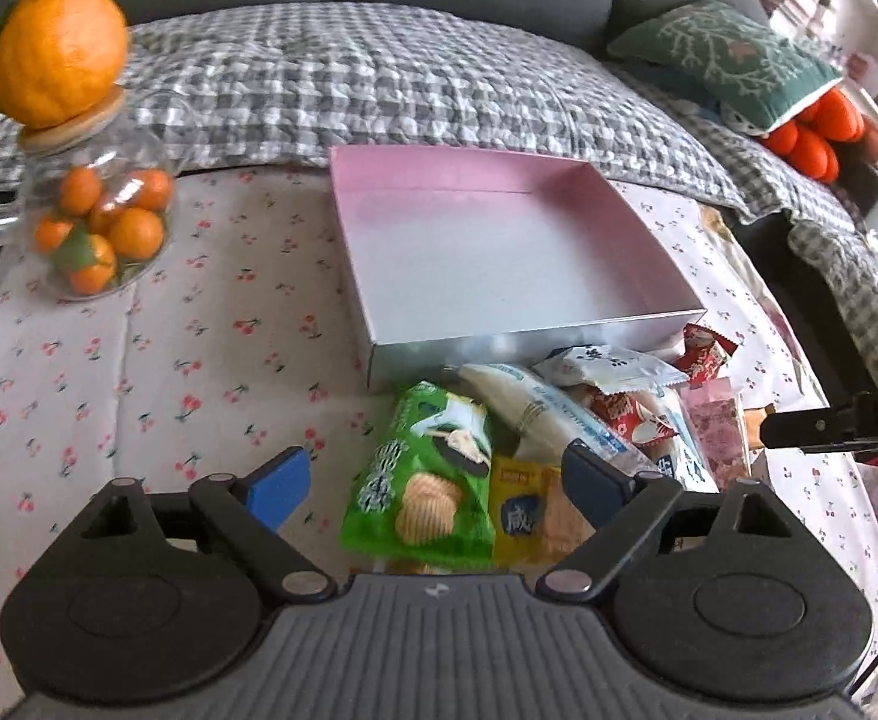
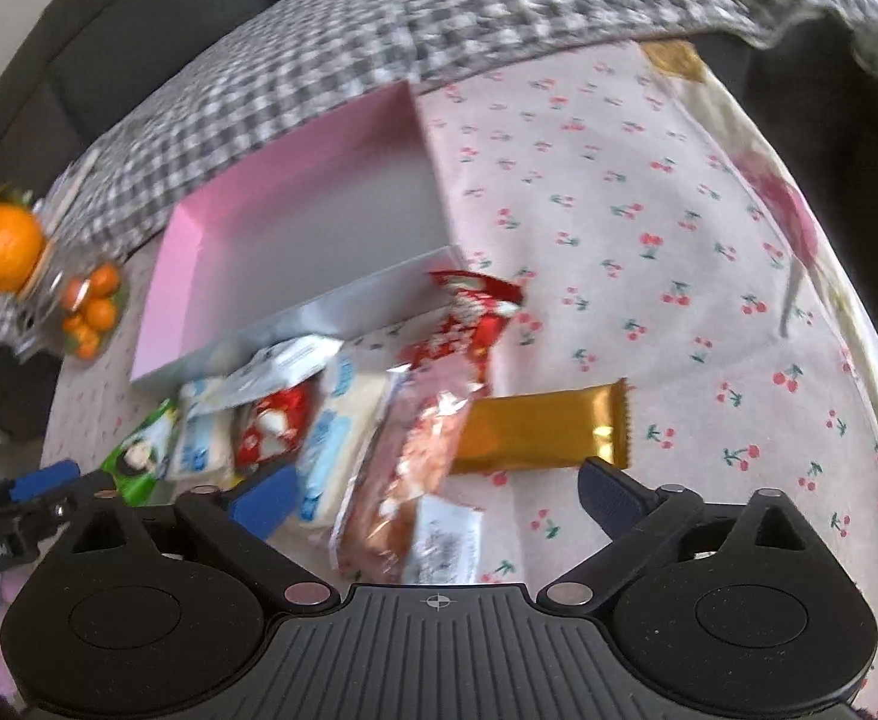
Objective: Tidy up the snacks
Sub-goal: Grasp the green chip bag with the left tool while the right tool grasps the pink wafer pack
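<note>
Left wrist view, left to right. Upper left: glass jar of small oranges on the cherry-print table, a large orange perched on its wooden lid. Centre: shallow pink box with nothing in it, open side up, well apart from the jar. Touching the box's near wall: a pile of snack packets. Lowest in the pile, a green chip bag beside a yellow packet; above them a long white packet, a red-and-white wrapper, a small red packet at the box's right corner, a pink packet at the right edge of the pile. Left tongs spread wide, blue pads either side of the green bag and yellow packet, pinching nothing. Upper right: green cushion on a checked blanket.

Right wrist view, blurred, left to right. Far left: the jar and orange, small. Pink box in the upper middle, tilted in the frame. Below it the same pile, green bag at the lower left. Clear packet of reddish-brown snack running down the centre, a gold wrapper lying flat just to its right. Right tongs spread wide over the clear packet, gripping nothing. Right half: bare cherry-print cloth.
</note>
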Action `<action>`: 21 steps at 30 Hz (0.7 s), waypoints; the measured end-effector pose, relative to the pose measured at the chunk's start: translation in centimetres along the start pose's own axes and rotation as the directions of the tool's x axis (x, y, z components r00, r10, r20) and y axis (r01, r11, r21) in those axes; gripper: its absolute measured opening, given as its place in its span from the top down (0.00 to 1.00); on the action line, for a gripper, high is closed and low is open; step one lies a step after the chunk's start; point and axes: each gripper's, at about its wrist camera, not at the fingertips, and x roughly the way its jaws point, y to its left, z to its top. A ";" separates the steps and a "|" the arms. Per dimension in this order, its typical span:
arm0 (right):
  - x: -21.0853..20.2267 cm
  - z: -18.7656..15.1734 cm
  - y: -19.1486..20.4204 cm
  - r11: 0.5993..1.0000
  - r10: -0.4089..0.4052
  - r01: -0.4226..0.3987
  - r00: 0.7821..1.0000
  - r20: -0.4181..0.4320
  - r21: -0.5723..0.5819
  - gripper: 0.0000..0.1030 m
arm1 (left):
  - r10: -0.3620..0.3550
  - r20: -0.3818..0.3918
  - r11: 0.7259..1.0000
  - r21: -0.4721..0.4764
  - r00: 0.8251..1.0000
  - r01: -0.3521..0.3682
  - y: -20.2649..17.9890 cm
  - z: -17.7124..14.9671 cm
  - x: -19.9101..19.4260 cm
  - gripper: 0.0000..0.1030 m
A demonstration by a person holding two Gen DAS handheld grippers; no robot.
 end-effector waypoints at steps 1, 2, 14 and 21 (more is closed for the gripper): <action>0.2 0.1 -0.4 1.000 0.006 -0.006 1.000 -0.006 0.019 0.09 | -0.008 -0.011 1.000 0.001 1.000 0.008 0.0 0.1 0.4 0.18; 0.5 0.2 -0.7 0.999 0.017 -0.017 1.000 -0.016 0.038 0.14 | -0.017 -0.024 1.000 0.000 1.000 0.017 0.0 0.2 0.8 0.19; 2.8 0.6 -0.9 0.984 0.106 -0.096 0.993 -0.061 0.151 0.51 | -0.005 -0.117 1.000 0.013 0.993 0.006 0.0 0.4 3.4 0.34; 3.9 0.6 -1.0 0.978 0.114 -0.101 0.991 -0.065 0.185 0.68 | 0.023 -0.151 1.000 0.010 0.988 -0.021 0.3 0.1 4.3 0.50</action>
